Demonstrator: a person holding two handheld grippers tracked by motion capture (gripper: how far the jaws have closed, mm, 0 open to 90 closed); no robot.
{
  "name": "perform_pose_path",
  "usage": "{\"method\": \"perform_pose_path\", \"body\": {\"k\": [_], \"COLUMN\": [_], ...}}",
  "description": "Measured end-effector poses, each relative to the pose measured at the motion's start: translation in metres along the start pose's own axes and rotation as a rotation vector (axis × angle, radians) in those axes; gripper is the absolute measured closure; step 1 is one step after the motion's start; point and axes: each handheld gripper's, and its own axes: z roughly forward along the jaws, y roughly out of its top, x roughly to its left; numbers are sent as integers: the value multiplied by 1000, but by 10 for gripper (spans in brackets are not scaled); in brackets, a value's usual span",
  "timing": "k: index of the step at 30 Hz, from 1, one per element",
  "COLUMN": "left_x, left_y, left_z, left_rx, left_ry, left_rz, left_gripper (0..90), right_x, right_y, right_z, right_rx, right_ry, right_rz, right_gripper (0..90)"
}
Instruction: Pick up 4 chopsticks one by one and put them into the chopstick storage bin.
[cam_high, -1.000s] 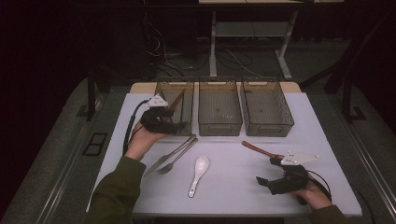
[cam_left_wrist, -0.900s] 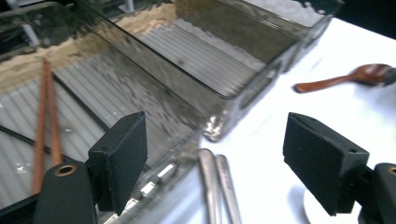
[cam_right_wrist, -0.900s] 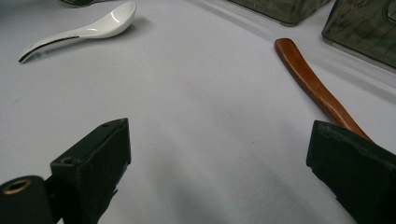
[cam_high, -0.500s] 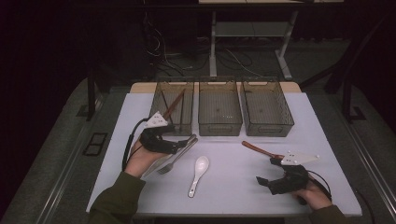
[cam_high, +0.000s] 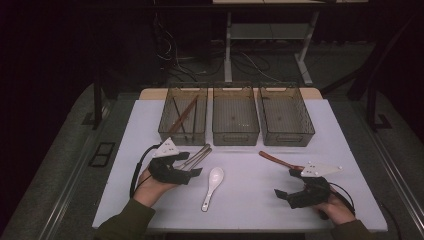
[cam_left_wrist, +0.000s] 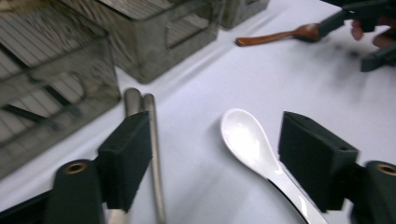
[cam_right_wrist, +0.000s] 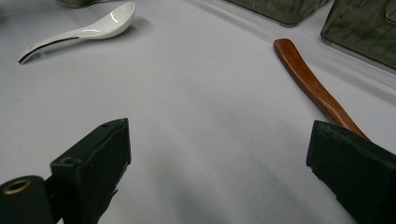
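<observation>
My left gripper is low over the table's left part, jaws open and just closing a little. In the left gripper view bare table and the bowl of the white ceramic spoon lie between the jaws, untouched. Two metal utensil handles run past its left pad. From above, these metal handles lie in front of the left bin, with the white spoon just right of the gripper. My right gripper rests open at the front right. The brown wooden spoon reaches its right jaw.
Three smoky clear bins stand in a row at the back: the left bin holds chopsticks, the middle bin and right bin look empty. The white table's front edge is close to both hands.
My left hand has come from the left bin toward the front and down to the table beside the metal handles. The right hand has stayed put.
</observation>
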Motion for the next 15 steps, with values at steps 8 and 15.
{"method": "perform_pose_path", "body": {"k": [8, 15], "left_x": [-12, -25], "left_y": [-12, -14], "left_z": [0, 4], "left_rx": [18, 61], "left_ry": [-40, -104], "left_rz": [-17, 6], "left_gripper": [538, 882], "right_x": [1, 1], "right_y": [0, 0], "right_z": [0, 0], "right_rx": [0, 0], "right_ry": [2, 2], "right_rz": [-1, 0], "right_gripper": [62, 62]}}
